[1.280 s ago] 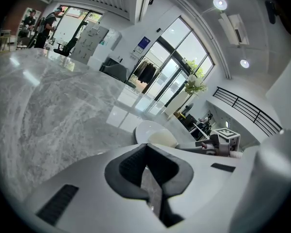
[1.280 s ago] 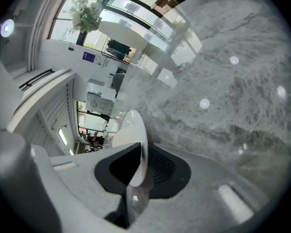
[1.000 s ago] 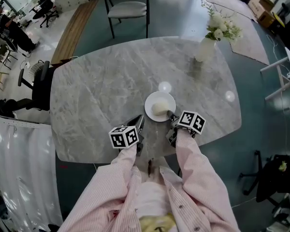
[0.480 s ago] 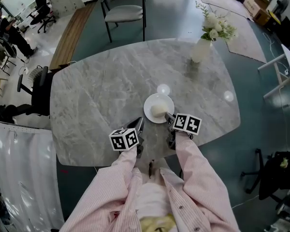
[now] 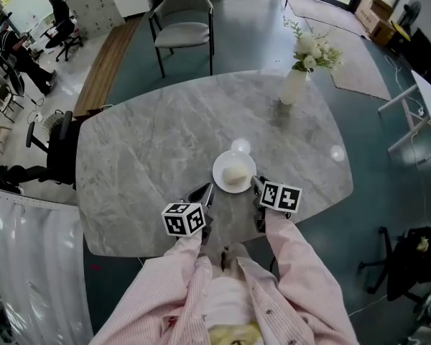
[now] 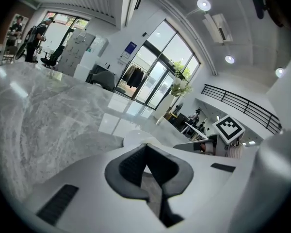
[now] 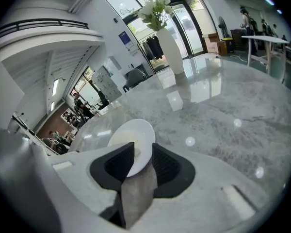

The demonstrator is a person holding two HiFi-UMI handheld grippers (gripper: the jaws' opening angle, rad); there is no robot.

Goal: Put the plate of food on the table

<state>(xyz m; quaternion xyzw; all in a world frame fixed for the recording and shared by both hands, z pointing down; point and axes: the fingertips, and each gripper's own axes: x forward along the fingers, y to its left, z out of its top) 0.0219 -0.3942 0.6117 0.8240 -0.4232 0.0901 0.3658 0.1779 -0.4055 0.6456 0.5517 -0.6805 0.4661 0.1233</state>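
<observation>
A white plate (image 5: 234, 172) with a pale mound of food (image 5: 235, 174) rests on the grey marble table (image 5: 151, 142), near my edge. My right gripper (image 5: 257, 185) is at the plate's near right rim. In the right gripper view the plate (image 7: 136, 135) has its rim between the spread fingers of the right gripper (image 7: 138, 157), with a gap at the pads; it is open. My left gripper (image 5: 205, 192) hovers just left of the plate, open and empty. In the left gripper view the left gripper (image 6: 146, 154) points at the plate (image 6: 136, 137).
A white vase of flowers (image 5: 294, 85) stands at the table's far right; it also shows in the right gripper view (image 7: 169, 47). A grey chair (image 5: 183, 31) sits behind the far edge. Office chairs and people are off to the left.
The head view has shifted, so everything sits lower in the picture. The plate and both grippers keep the same places relative to each other.
</observation>
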